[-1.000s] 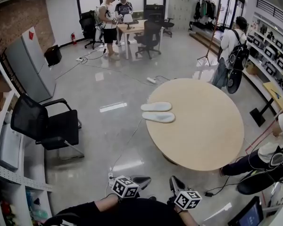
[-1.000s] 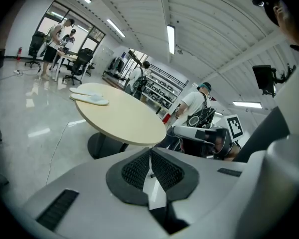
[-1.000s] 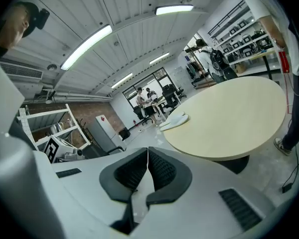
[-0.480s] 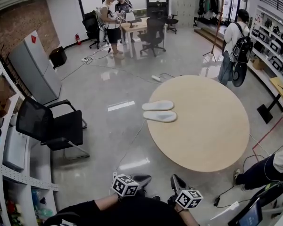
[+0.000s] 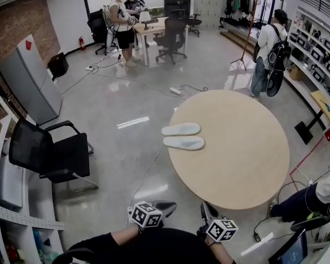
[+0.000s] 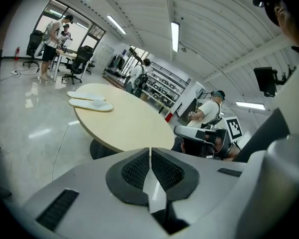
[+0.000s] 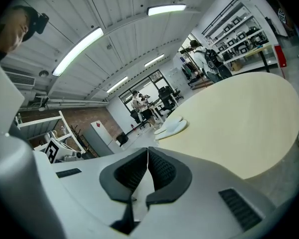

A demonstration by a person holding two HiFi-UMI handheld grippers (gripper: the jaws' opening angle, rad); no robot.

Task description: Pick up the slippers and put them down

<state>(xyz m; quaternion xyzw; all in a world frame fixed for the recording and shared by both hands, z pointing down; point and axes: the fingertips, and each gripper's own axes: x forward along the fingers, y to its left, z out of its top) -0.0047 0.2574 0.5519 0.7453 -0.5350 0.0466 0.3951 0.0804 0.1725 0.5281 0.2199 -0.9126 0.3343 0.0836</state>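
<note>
Stands on the glossy floor (image 5: pixel 113 120) short of the round wooden table (image 5: pixel 242 169); holds the left gripper (image 5: pixel 164 207) low at the bottom edge of the head view, black pads pressed flat together with nothing between them; holds the right gripper (image 5: pixel 208 209) just beside it, jaws likewise closed tight and empty; points both toward the table.

Finds the slippers (image 5: pixel 182 136), a pale pair, lying flat on the tabletop near its left rim in the head view; side by side, touching or very nearly so, long sides running across the view; well apart from both grippers.

Shows the same pair in the left gripper view at the table's far left edge, beyond the closed pads; shows them in the right gripper view, small, at the far end of the tabletop.

Elsewhere: a black office chair (image 5: pixel 49 153) on the floor at the left; a grey cabinet (image 5: pixel 30 78) by the brick wall (image 5: pixel 16 21); a white cable (image 5: pixel 148 172) trailing across the floor; people (image 5: pixel 121 15) standing by a desk (image 5: pixel 154 29) at the back; a person with a backpack (image 5: pixel 269 54) near the shelves on the right.
</note>
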